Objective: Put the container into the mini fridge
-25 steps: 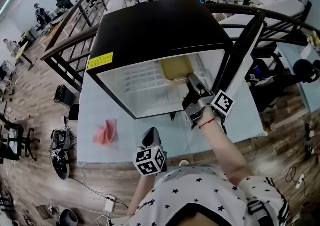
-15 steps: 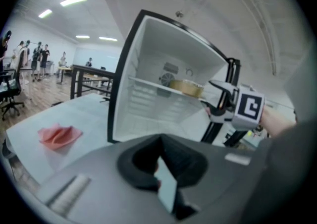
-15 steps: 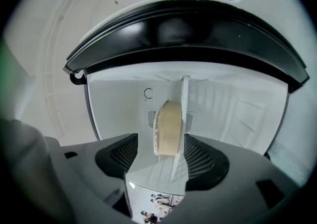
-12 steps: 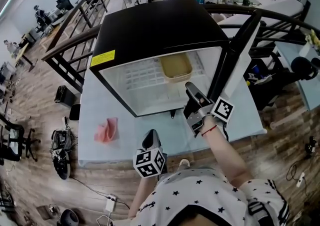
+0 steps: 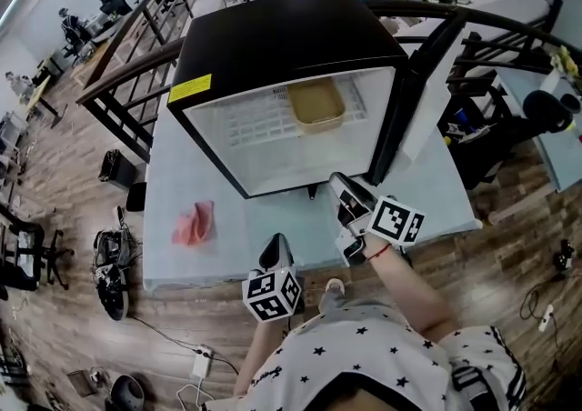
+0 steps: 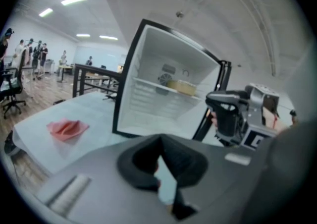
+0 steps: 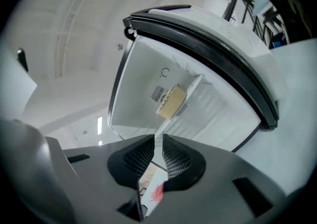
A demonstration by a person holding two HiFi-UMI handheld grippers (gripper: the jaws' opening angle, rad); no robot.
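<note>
Tan and shallow, the container [image 5: 316,102] sat on the white wire shelf [image 5: 259,125] inside the fridge [image 5: 282,36], toward the shelf's right side and well apart from both my grippers. The fridge stood on the pale counter [image 5: 227,250] with its door [image 5: 400,100] swung open to the right.

My right gripper [image 5: 338,184] hung outside the fridge, just in front of its open mouth and near the foot of the door. It pointed into the cabinet, with the container in line beyond its tips. Its jaws had just been closing and stood almost together, with only a thin slit between the pads and nothing in it.

My left gripper [image 5: 275,245] was over the counter's near edge, close to my body and aimed toward the fridge. Its jaws met at the tips and held nothing.

A crumpled pink cloth [image 5: 194,223] lay on the counter to the left, apart from everything else.
</note>
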